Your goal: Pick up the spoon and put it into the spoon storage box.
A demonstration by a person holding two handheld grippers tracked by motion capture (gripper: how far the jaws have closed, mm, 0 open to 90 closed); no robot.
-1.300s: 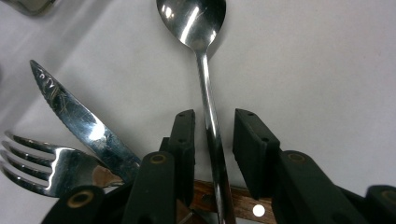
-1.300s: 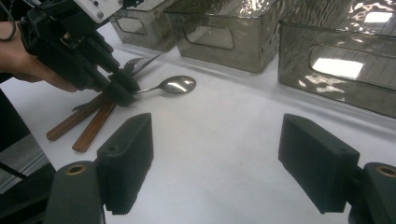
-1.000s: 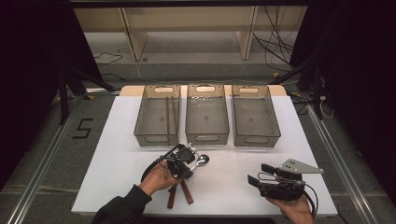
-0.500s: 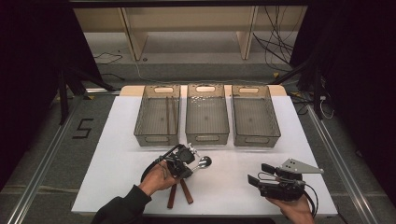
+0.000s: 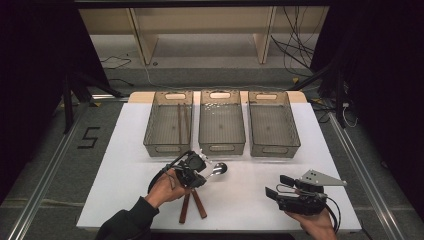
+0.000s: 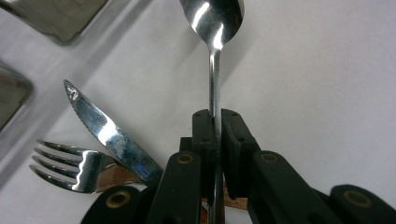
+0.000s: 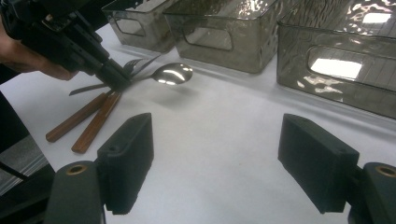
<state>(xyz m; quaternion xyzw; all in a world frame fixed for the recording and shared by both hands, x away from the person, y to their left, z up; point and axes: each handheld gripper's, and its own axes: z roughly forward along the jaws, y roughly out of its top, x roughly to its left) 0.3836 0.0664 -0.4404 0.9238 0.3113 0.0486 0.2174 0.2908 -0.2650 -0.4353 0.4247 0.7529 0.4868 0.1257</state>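
Observation:
A metal spoon (image 6: 212, 18) points away from my left gripper (image 6: 215, 128), whose jaws have just been closing and now pinch its thin handle. In the high view that gripper (image 5: 200, 170) sits at the table's front centre-left, with the spoon's bowl (image 5: 220, 169) to its right. Beside the spoon lie a knife (image 6: 107, 130) and a fork (image 6: 70, 165) with brown wooden handles (image 5: 190, 206). My right gripper (image 5: 277, 186) rests at the front right, and its jaws (image 7: 217, 163) stand wide apart with nothing between them. From there I see the left gripper (image 7: 114, 74) and the spoon (image 7: 173, 73).
Three clear plastic bins stand in a row at the back of the white table (image 5: 125, 150): the left bin (image 5: 168, 145) holds brown sticks, then come the middle bin (image 5: 221, 145) and the right bin (image 5: 274, 145). Bare table lies between the two grippers.
The left hand has shifted a little over the cutlery. The right gripper has kept still.

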